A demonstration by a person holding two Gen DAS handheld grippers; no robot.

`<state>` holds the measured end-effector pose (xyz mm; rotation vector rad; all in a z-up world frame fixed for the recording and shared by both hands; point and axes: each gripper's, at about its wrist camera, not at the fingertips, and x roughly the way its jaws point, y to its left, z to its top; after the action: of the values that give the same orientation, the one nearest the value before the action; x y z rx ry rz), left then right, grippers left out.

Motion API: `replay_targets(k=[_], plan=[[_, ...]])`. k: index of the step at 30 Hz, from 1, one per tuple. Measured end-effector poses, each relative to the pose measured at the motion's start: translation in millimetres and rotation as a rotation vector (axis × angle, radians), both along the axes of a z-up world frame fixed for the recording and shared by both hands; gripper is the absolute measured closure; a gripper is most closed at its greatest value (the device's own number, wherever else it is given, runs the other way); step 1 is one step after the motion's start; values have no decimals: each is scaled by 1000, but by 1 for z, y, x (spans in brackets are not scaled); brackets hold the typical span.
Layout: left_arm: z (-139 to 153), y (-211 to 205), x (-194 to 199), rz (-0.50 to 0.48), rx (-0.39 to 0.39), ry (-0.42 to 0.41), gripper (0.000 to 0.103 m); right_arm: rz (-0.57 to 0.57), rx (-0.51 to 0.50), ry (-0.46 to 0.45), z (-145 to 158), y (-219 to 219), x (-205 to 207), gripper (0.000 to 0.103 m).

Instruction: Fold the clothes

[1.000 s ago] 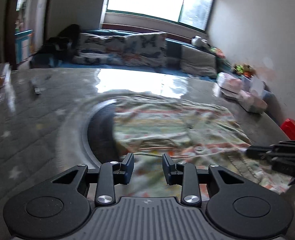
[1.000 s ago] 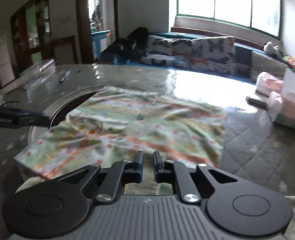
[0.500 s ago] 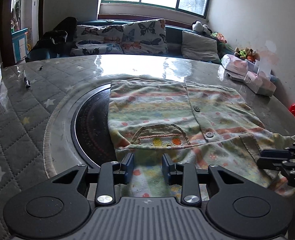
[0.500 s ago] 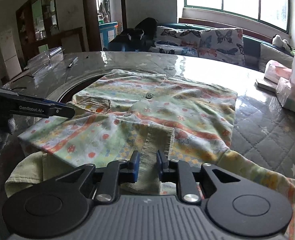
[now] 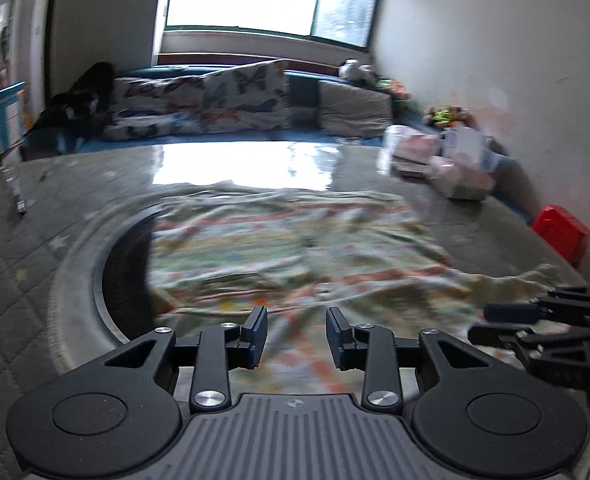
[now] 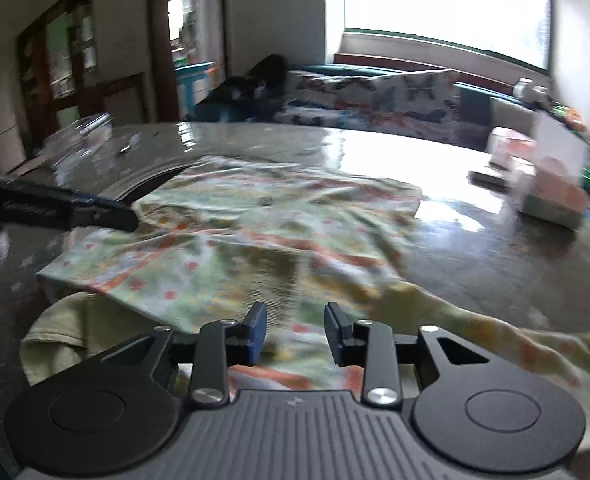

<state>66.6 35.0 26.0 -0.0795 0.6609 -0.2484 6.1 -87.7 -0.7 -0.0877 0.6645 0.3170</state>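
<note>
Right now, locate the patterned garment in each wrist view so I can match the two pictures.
Left wrist view: the patterned garment fills the middle, spread on the table beyond the open left gripper.
Right wrist view: it lies centre to lower right, running under the open right gripper.
Shared landmark: the butterfly-print cushions below the window.
</note>
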Motion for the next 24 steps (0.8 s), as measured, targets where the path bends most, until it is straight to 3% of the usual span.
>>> replay_targets(k=[7, 15, 24], plan=[[-4, -33, -6, -78, 2, 12, 68, -241, -8, -19, -1, -71, -18, 66], [-6, -46, -10, -92, 25, 25, 67, -506, -36, -44, -9, -153, -29, 61], [-5, -51, -12, -75, 51, 31, 63, -597, -8, -40, -22, -187, -27, 60]])
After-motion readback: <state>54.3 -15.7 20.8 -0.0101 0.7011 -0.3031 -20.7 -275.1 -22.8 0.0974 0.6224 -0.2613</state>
